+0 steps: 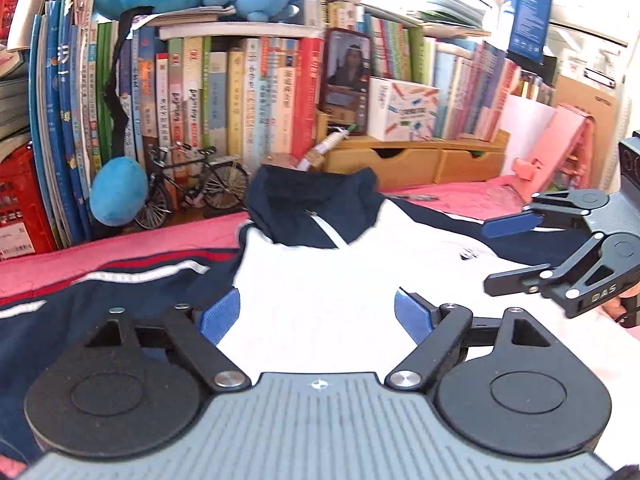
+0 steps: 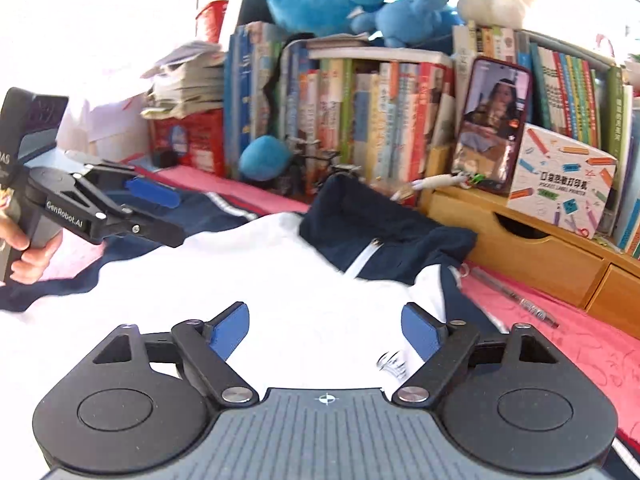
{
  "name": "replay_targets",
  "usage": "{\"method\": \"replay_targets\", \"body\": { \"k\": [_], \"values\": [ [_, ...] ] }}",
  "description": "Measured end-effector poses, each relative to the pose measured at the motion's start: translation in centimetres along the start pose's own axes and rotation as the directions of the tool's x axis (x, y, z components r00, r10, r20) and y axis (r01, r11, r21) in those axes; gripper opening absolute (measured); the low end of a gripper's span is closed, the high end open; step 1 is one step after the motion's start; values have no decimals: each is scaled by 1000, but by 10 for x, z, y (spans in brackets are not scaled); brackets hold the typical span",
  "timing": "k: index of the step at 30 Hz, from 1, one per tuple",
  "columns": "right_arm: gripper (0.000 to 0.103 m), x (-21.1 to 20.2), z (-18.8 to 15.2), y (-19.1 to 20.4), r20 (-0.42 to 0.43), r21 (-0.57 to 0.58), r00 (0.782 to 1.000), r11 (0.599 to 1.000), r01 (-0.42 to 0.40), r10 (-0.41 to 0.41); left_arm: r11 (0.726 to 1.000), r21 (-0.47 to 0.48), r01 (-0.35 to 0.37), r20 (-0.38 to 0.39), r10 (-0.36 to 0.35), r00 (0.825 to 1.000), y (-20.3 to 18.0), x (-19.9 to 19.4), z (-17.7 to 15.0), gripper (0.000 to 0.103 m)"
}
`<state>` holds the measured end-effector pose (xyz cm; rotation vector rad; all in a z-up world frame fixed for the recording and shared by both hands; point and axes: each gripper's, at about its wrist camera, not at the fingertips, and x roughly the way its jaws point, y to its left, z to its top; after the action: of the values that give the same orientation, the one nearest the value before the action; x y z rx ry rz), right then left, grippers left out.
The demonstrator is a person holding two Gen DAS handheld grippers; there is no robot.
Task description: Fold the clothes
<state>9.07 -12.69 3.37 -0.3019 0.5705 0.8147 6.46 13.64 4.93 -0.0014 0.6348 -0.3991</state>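
A navy-and-white jacket (image 1: 340, 280) lies spread on the pink cloth (image 1: 120, 248) that covers the desk. Its white front faces up and its dark collar (image 1: 312, 200) lies at the far end, toward the row of books (image 1: 224, 92). One navy sleeve with red and white stripes (image 1: 132, 268) runs out to the left; on the right, navy trim edges the white panel beside a pen (image 2: 516, 296) lying on the pink cloth.

Both tools hang over the white front and neither holds any fabric. The left gripper (image 1: 318, 312) has its blue pads well apart, with only the white cloth showing beneath the gap. The right gripper (image 2: 326, 330) is likewise parted and empty. Each shows in the other's view, off to the side, with jaws apart.

This looks like a pause between folds: the jacket is laid out and roughly smoothed, but the sleeves are not yet brought in. The next move probably calls for each gripper to go out to its own side, pinch a sleeve or shoulder edge, and carry it inward over the white front without dragging the body.
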Motion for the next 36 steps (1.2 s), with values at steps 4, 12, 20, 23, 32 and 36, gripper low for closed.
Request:
{"method": "replay_targets", "body": {
  "k": [4, 12, 20, 23, 32, 36],
  "values": [
    [48, -5, -23, 13, -115, 35, 989, 995, 95, -91, 992, 45, -122, -131, 127, 983, -14, 9, -30, 84],
    [90, -147, -66, 39, 87, 50, 973, 976, 211, -215, 968, 80, -238, 6, 238, 971, -34, -94, -54, 93],
    [63, -177, -121, 148, 43, -112, 990, 985, -128, 134, 973, 226, 44, -33, -37, 999, -128, -148, -116, 102],
    [59, -148, -125, 158, -24, -56, 982, 980, -190, 189, 970, 205, 130, -128, -105, 986, -144, -130, -137, 99],
    [49, -104, -94, 113, 51, 190, 999, 982, -11, 1, 980, 171, -98, -41, 107, 993, -120, -93, -107, 96],
    [50, -87, -80, 111, 83, 148, 993, 986, 70, -83, 972, 122, -202, -27, 207, 978, -91, -64, -83, 97]
  ]
}}
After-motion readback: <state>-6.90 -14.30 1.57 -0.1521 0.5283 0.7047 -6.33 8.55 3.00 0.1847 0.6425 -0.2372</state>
